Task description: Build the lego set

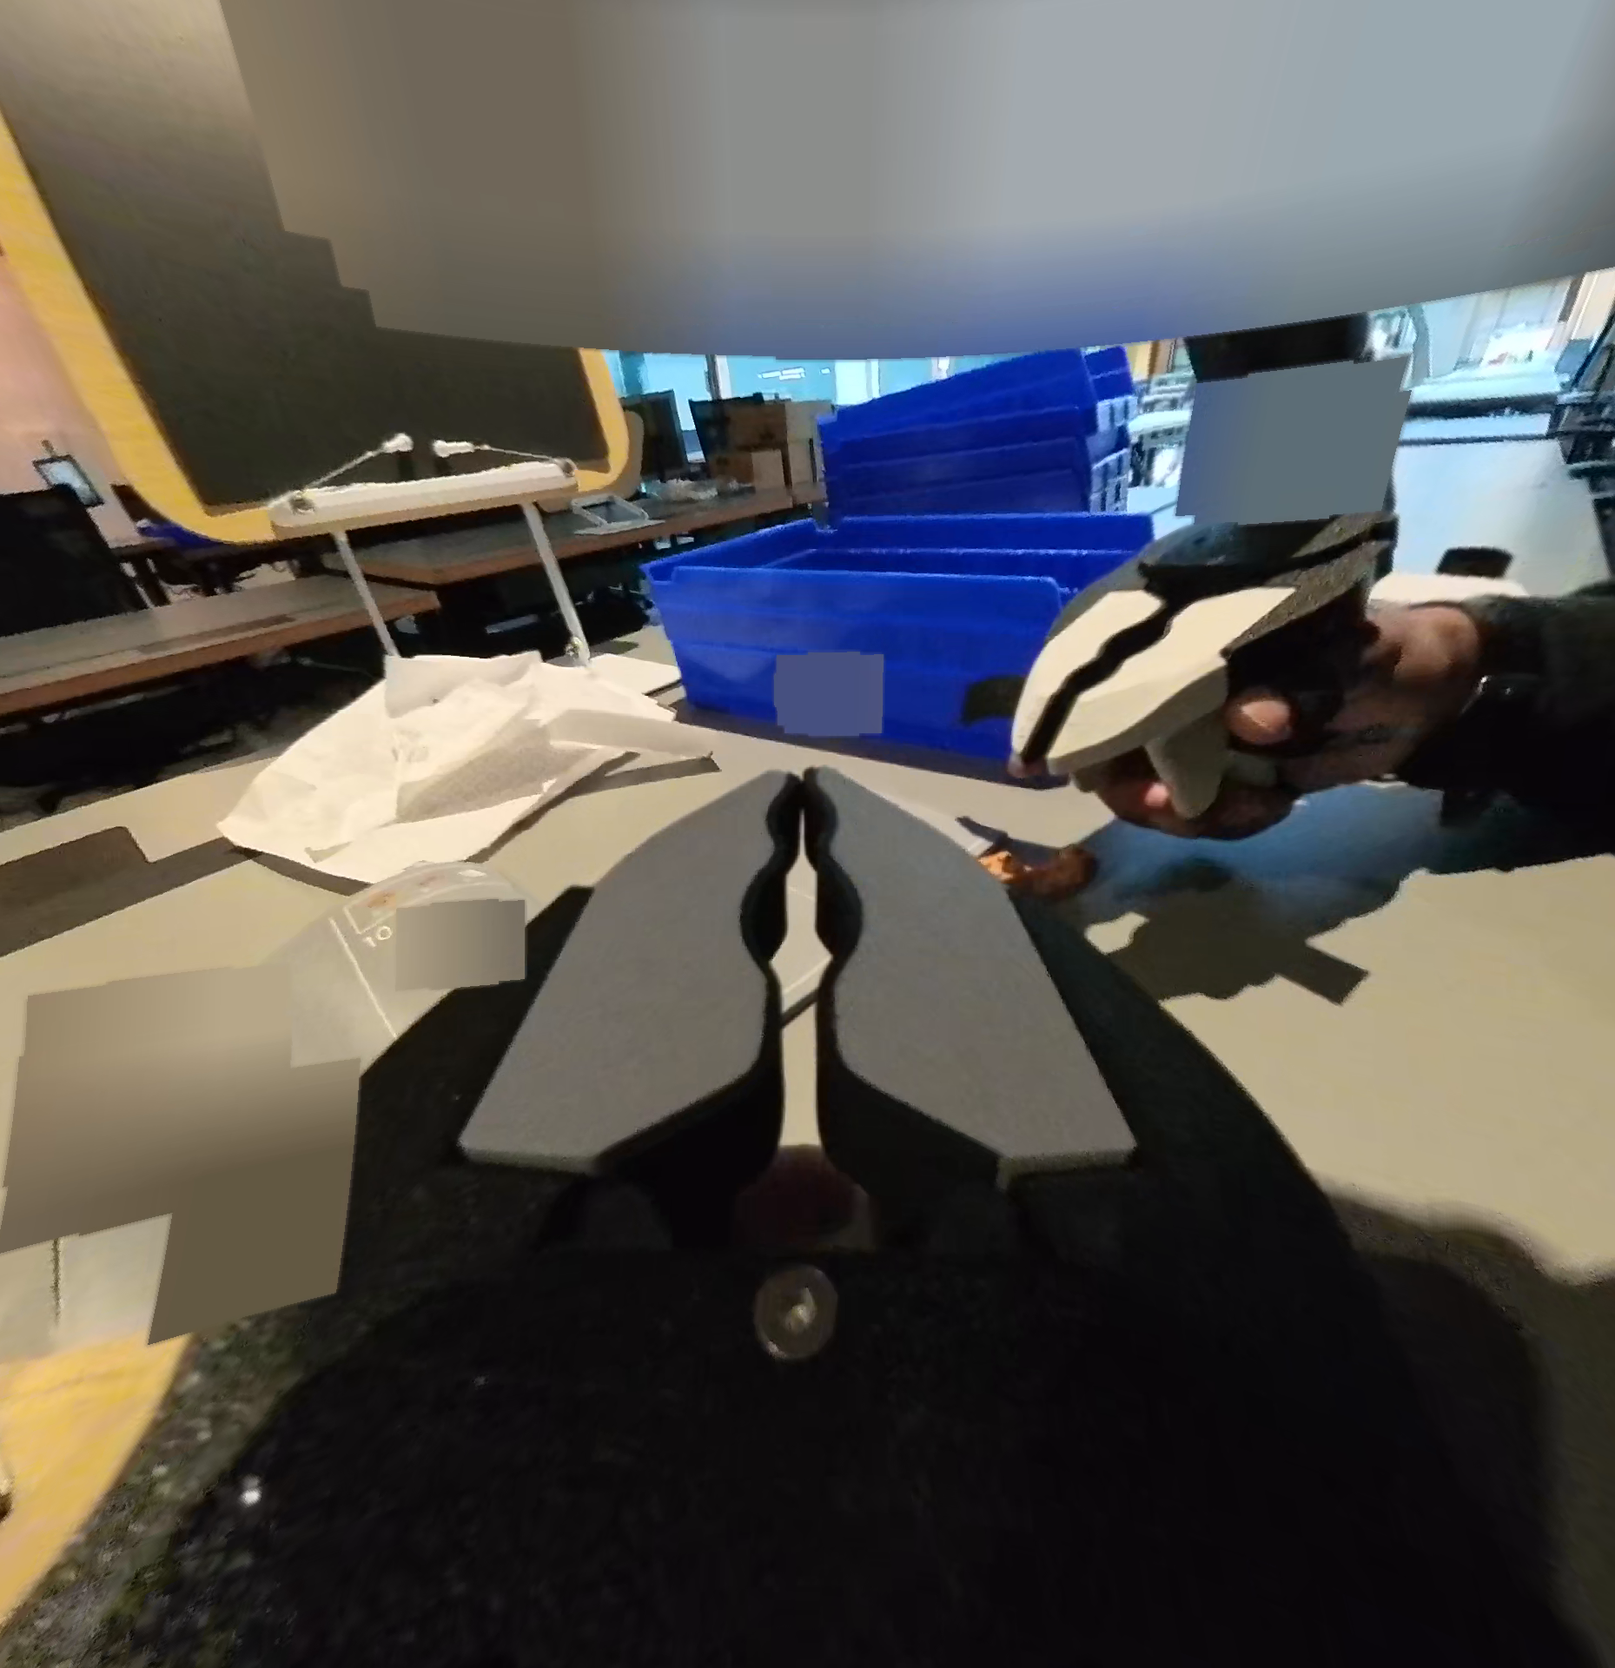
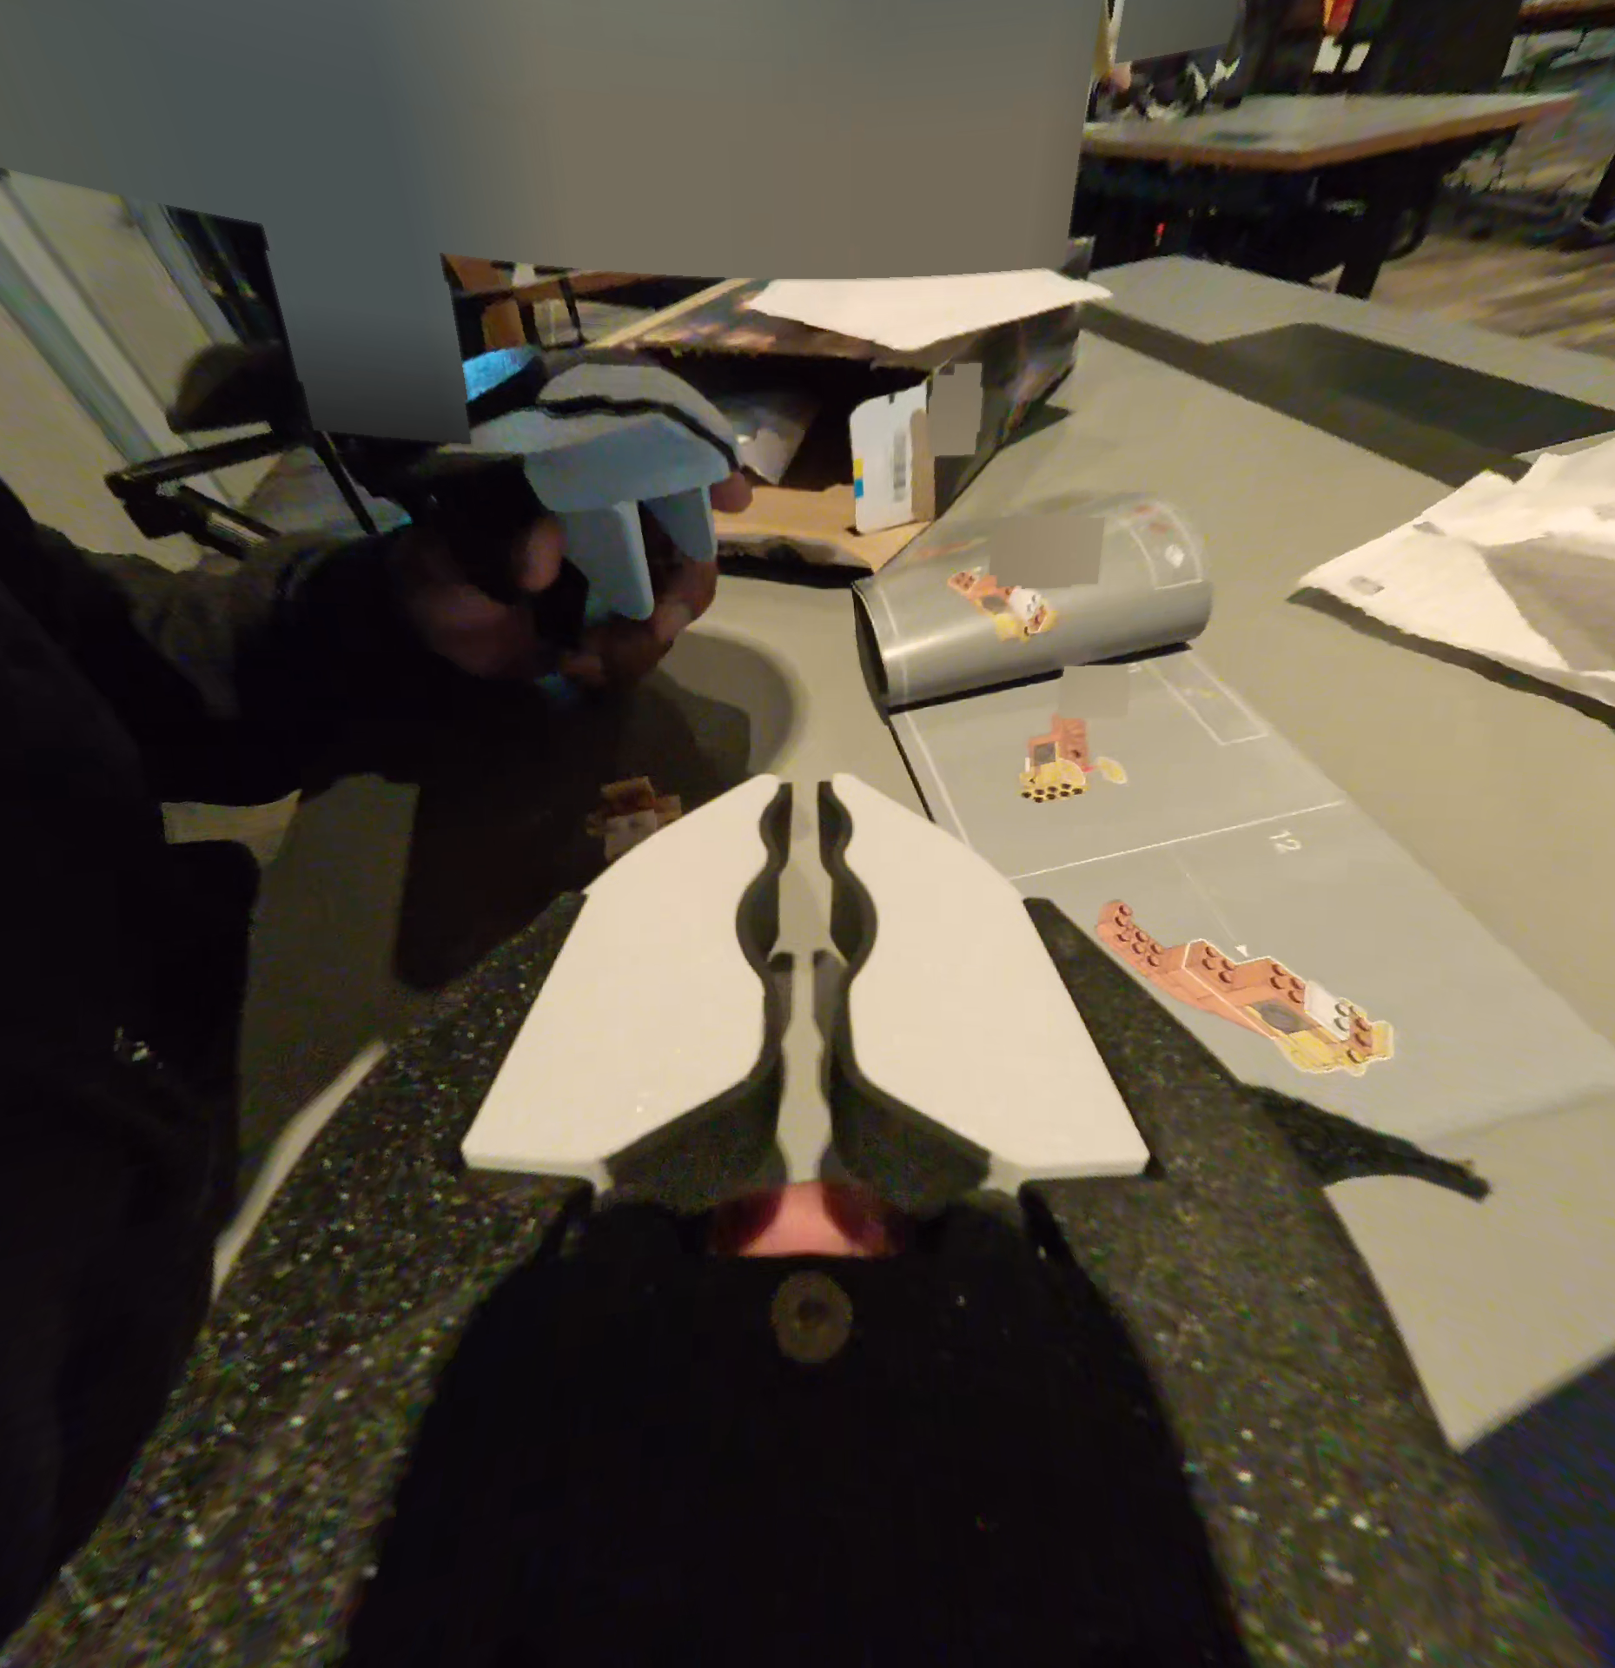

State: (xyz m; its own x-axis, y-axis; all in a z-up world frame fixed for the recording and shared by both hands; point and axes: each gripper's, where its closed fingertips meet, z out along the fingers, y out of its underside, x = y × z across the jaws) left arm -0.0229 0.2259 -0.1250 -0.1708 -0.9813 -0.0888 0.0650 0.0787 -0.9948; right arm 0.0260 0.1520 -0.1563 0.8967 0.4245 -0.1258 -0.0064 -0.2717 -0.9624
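Observation:
A small brown lego build (image 2: 632, 812) lies on the grey table (image 2: 1327, 469), just ahead and left of my right gripper (image 2: 805, 790). The right gripper's fingers are nearly together with nothing between them. The build also shows in the left wrist view (image 1: 1047, 871), below the right gripper (image 1: 1020, 758), which a hand holds above the table. My left gripper (image 1: 802, 785) is shut and empty, hovering over the open instruction booklet (image 2: 1146, 857). In the right wrist view the left gripper (image 2: 718, 438) is held up at the far left.
Blue plastic bins (image 1: 876, 623) stand stacked at the back. Crumpled white paper bags (image 1: 424, 767) lie to the left of them. A torn cardboard box (image 2: 830, 406) sits beyond the booklet. A round recess (image 2: 731, 695) is sunk into the table. The left gripper's tips are roughly 10 centimeters from the right gripper's.

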